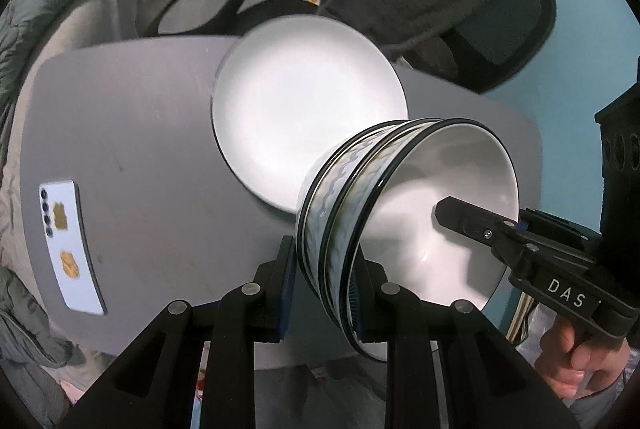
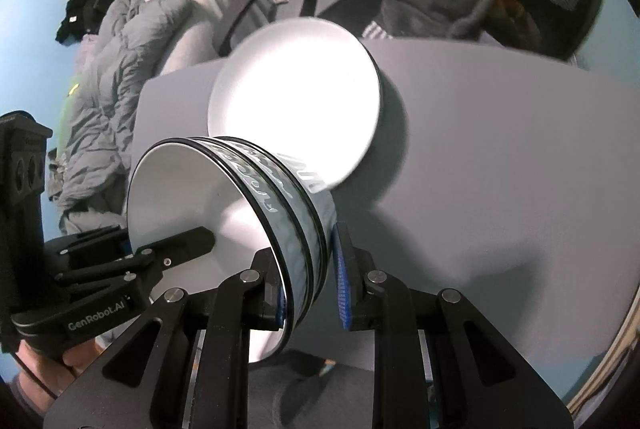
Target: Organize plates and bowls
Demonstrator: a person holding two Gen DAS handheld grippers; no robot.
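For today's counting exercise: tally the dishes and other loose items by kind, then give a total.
Bowls: 2, nested, tilted
White plate: 1
Phone: 1
Total: 4

Two matte black hand-held tools, each with blue-padded fingers

Left tool (image 1: 323, 287) fills the bottom of its own view: black angular linkage arms, round silver pivot pins, ribbed blue pads (image 1: 286, 295) on the finger faces. Seen at the lower left of the other view, its body carries white "GenRobot.AI" lettering. Right tool (image 2: 308, 281) has the same black links, silver pins and blue pad (image 2: 343, 277); at the right edge of the left view it reads "DAS", with small screws on its finger. Bare skin of a hand (image 1: 576, 357) shows beneath.
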